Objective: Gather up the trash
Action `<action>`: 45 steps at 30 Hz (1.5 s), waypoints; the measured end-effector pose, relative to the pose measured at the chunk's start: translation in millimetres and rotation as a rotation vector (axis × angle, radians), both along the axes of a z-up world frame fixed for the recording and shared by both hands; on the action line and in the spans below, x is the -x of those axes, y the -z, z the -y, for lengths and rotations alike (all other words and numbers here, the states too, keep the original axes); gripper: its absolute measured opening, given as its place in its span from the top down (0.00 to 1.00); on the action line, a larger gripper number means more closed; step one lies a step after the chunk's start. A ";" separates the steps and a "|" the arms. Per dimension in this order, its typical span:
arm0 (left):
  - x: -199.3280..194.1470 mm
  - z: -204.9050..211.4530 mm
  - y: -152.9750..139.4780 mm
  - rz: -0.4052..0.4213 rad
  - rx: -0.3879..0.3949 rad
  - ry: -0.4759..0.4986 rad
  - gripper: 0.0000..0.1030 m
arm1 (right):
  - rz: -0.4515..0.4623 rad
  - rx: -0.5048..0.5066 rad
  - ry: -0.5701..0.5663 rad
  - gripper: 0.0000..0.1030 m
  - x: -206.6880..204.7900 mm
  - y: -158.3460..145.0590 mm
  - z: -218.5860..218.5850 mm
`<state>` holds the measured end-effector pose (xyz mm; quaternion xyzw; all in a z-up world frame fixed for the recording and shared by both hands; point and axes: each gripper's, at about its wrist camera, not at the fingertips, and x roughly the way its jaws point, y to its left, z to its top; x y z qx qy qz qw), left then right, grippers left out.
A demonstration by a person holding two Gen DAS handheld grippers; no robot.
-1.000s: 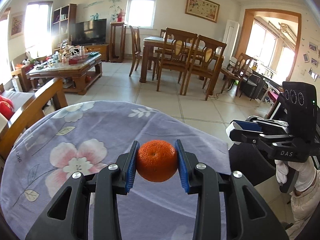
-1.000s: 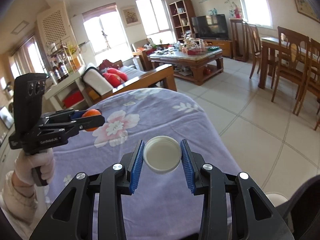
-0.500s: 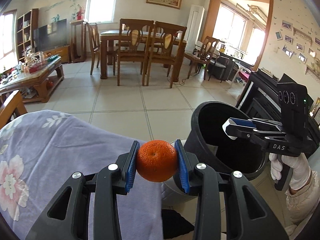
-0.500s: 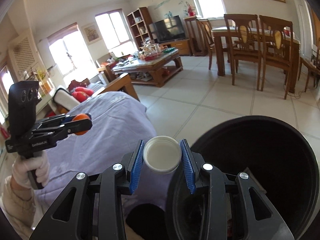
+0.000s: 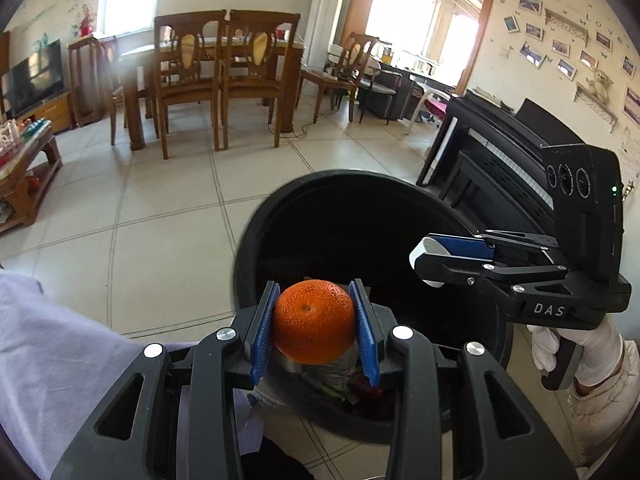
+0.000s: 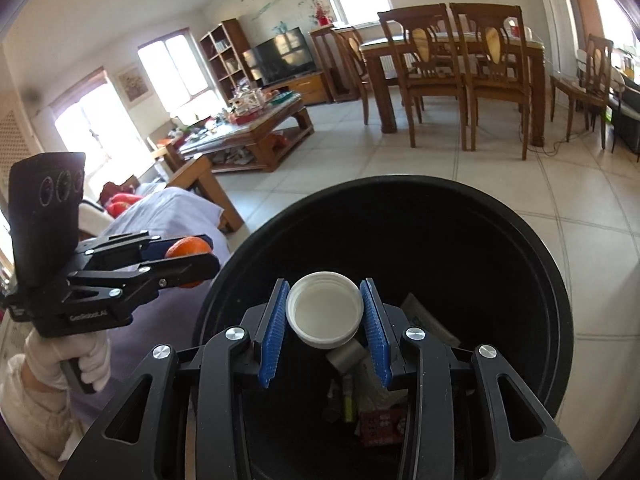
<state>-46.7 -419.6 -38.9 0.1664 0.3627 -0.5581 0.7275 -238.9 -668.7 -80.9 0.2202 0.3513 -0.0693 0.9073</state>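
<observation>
The left gripper (image 5: 315, 322) had its blue fingers (image 5: 262, 334) clamped on a tangerine (image 5: 314, 320), held above the near edge of the black trash bin (image 5: 280, 208). The right gripper (image 6: 324, 312) gripped a white plastic lid (image 6: 323, 309) between partly closed fingers (image 6: 374, 328), over the bin's open mouth, where wrappers (image 6: 378, 420) lay at the bottom. White-gloved hands (image 5: 580, 354) held both tools.

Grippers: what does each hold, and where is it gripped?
Left gripper clamps an orange by its sides; right gripper clamps a white cap across its rim.
</observation>
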 end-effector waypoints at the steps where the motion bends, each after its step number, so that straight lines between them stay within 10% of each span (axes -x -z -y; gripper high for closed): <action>1: 1.8 5.0 4.6 -0.002 -0.010 0.009 0.65 | -0.010 -0.004 0.007 0.64 2.8 5.0 5.3; 28: 30.2 59.5 42.5 0.039 -0.138 0.074 0.62 | -0.065 -0.021 0.020 0.62 5.7 34.6 22.0; 34: 35.3 58.1 34.7 0.078 -0.115 0.067 0.33 | -0.062 0.014 0.021 0.45 6.1 33.7 18.5; 45: 31.0 45.6 24.8 0.099 -0.077 0.051 0.26 | -0.050 -0.014 0.035 0.44 10.8 33.6 21.4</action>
